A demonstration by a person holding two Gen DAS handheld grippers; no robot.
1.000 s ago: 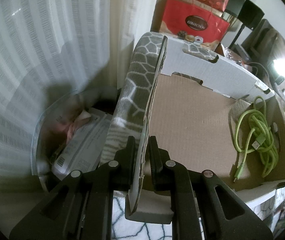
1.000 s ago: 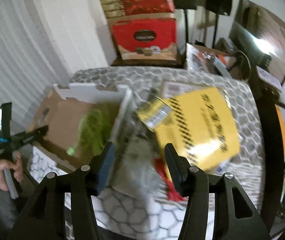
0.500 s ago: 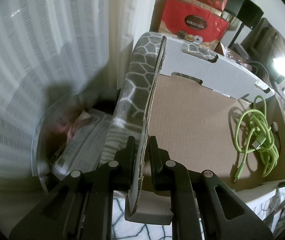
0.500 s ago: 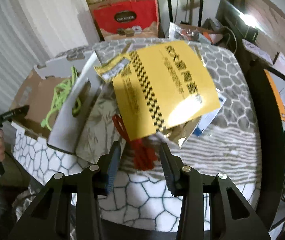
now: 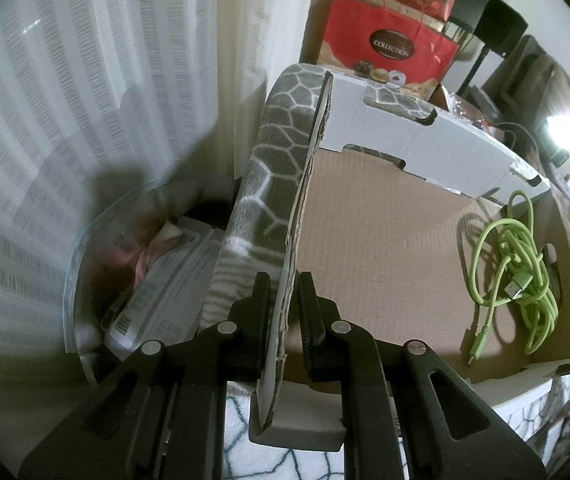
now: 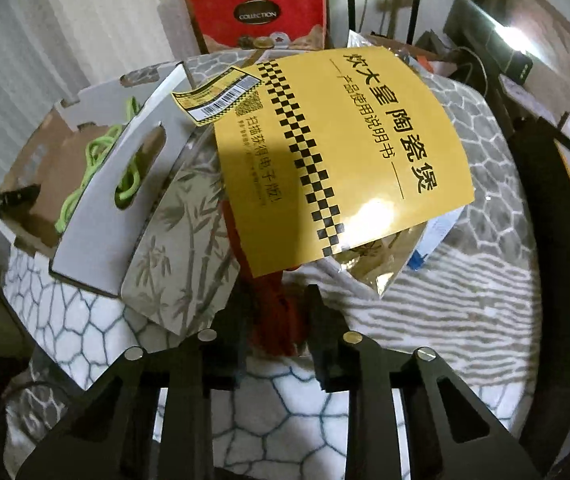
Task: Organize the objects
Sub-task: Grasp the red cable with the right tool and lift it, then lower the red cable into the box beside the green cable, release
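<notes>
My left gripper (image 5: 285,312) is shut on the left side wall (image 5: 305,184) of an open cardboard box (image 5: 385,240). A coiled green cable (image 5: 513,268) lies in the box at its right end. My right gripper (image 6: 275,312) is closed around a red tasselled cord (image 6: 277,304) on the table. A yellow instruction booklet (image 6: 349,152) lies tilted over the cord, just beyond the fingertips. A grey bamboo-print pouch (image 6: 181,256) lies left of the cord, against the box's white flap (image 6: 125,208). The green cable also shows in the right wrist view (image 6: 101,160).
The table has a grey-and-white honeycomb cloth (image 6: 285,412). A clear bin of papers (image 5: 157,280) sits below the table's left edge by the curtain. A red gift bag (image 6: 261,16) stands beyond the table. A gold foil packet (image 6: 385,264) and white-blue card lie under the booklet.
My right gripper has moved in low toward the red cord and its fingers have narrowed around it. The left gripper stays clamped on the box wall, unmoved.
</notes>
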